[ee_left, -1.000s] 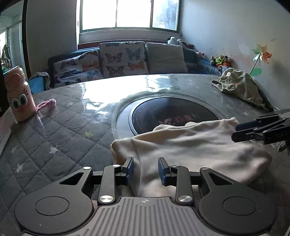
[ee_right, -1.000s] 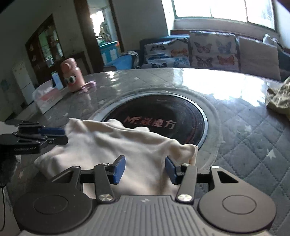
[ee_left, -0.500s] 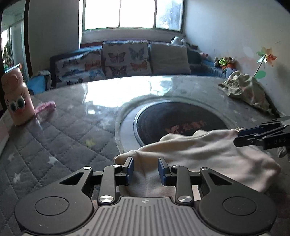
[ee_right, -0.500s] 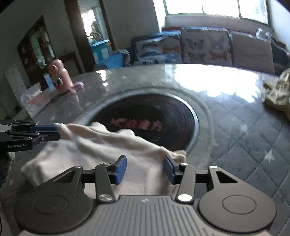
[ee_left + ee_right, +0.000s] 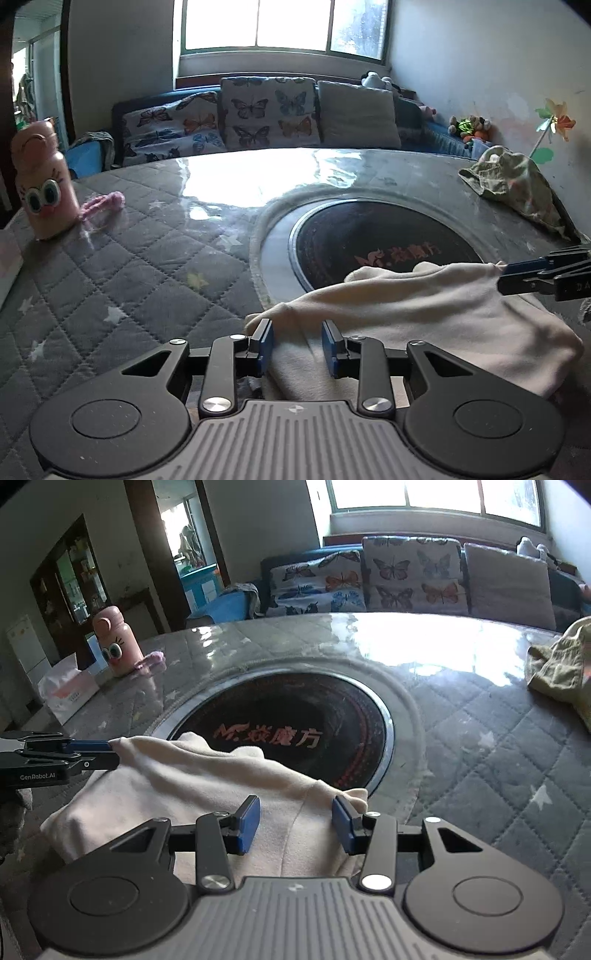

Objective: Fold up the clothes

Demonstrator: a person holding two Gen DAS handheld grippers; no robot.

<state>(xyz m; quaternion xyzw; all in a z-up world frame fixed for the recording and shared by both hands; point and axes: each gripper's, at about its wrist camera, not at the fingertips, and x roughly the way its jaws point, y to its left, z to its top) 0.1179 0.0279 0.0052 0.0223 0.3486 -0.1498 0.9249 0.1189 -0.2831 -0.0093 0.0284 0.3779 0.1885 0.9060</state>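
A cream garment [image 5: 424,314] lies folded at the near edge of the round table, partly over the black hotplate [image 5: 369,236]. It also shows in the right wrist view [image 5: 207,782]. My left gripper [image 5: 297,345] is open, its blue pads either side of the garment's left end. My right gripper [image 5: 295,821] is open over the garment's right end. Each gripper shows side-on in the other's view, the right one [image 5: 543,277] and the left one [image 5: 62,757], both at the garment's far corners.
A pink cartoon bottle [image 5: 44,184] and a pink cord [image 5: 103,203] stand at the left of the quilted grey table cover [image 5: 140,266]. An olive garment [image 5: 517,184] lies at the far right. A tissue box [image 5: 66,694] sits by the bottle. A sofa with cushions stands behind.
Both grippers have drawn back toward the near table edge while staying open. The garment now lies lower and flatter, nearer the table's edge.
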